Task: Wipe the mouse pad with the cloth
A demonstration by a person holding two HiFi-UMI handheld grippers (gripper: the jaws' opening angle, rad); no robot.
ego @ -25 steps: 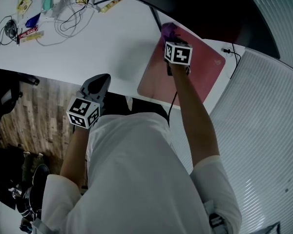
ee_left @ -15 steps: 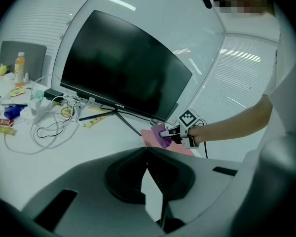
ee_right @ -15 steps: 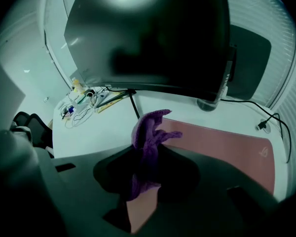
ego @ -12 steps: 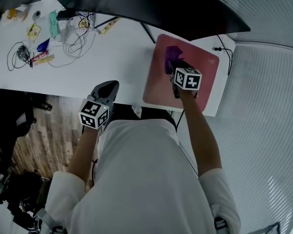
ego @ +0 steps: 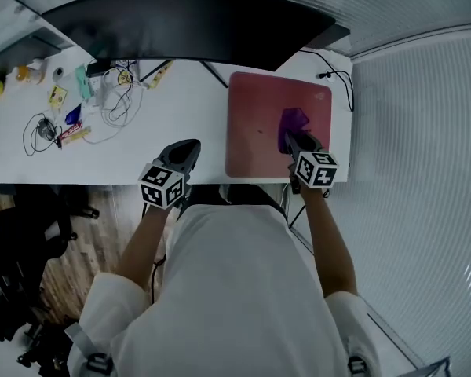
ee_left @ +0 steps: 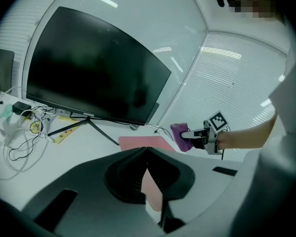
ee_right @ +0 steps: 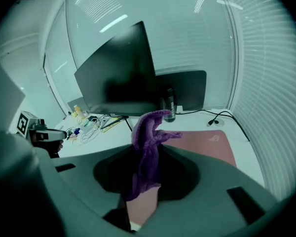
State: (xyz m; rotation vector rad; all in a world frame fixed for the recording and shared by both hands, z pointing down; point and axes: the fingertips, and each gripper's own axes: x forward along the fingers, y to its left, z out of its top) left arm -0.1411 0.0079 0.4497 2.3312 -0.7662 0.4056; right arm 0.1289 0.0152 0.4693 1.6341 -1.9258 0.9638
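Note:
A pink mouse pad (ego: 255, 124) lies at the right end of the white desk (ego: 188, 108), below the dark monitor (ego: 188, 34). My right gripper (ego: 295, 141) is shut on a purple cloth (ego: 290, 122) over the pad's right part near its front edge. The right gripper view shows the cloth (ee_right: 147, 152) pinched between the jaws, with the pad (ee_right: 202, 143) beyond. My left gripper (ego: 182, 152) hovers at the desk's front edge, left of the pad, jaws shut and holding nothing. The left gripper view shows the cloth (ee_left: 180, 135) and the pad (ee_left: 143, 142).
Tangled cables (ego: 114, 93), small packets (ego: 63, 132) and several small items lie on the desk's left part. A black cable (ego: 337, 77) runs past the pad's far right corner. A dark bottle (ee_right: 169, 105) stands behind the pad. Window blinds (ego: 424, 171) are on the right.
My right gripper has dragged the purple cloth from the pad's far left corner toward its near right part. The left gripper has stayed at the desk's front edge.

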